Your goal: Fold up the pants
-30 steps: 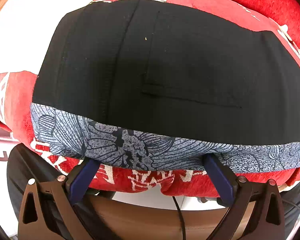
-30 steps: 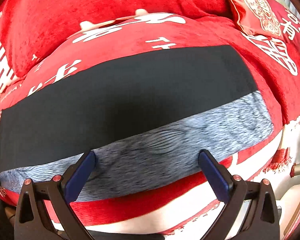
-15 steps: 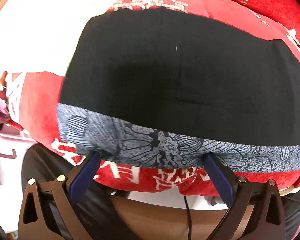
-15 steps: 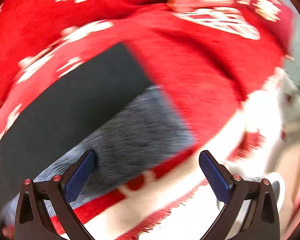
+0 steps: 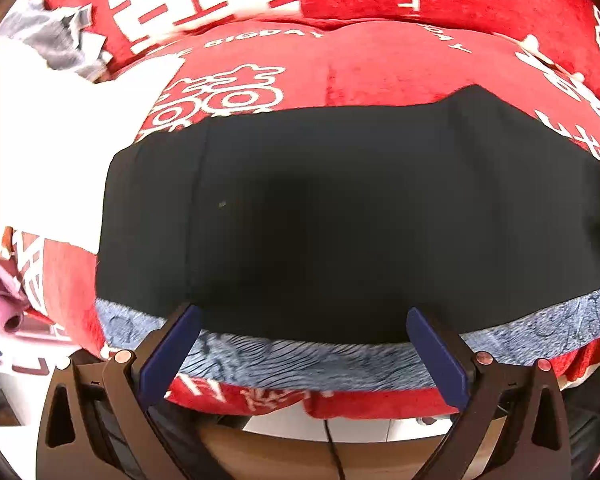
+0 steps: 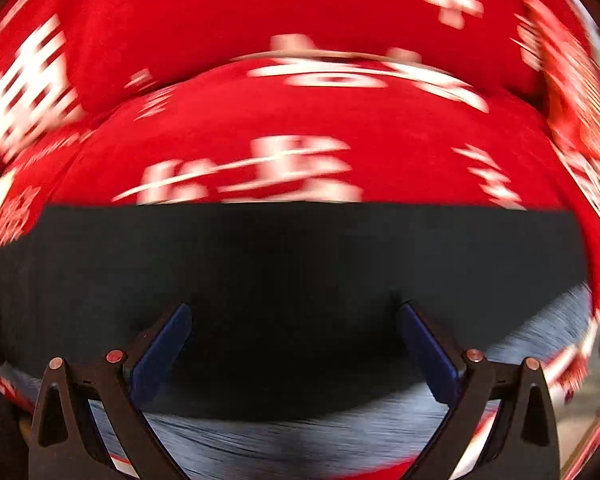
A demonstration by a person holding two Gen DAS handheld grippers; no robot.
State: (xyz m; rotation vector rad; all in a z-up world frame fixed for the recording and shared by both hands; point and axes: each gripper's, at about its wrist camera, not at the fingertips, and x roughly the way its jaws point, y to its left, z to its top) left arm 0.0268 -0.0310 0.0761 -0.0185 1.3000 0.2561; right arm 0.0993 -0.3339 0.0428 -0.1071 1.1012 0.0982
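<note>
The pants are black, lying flat and smooth as a wide band across a red cover with white lettering. A vertical seam runs down the cloth near their left end, and a small pale speck sits just right of it. Their near edge lies over a blue-grey patterned cloth that shows as a strip along the front.

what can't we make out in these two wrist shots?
- Pants, left wrist view: right end cut off by the picture edge, so full length unknown.
- Pants, right wrist view: motion blur hides seams and folds.
- Grey patterned cloth beneath: mostly hidden under the pants.
- Red cover lettering: blurred, unreadable.
</note>
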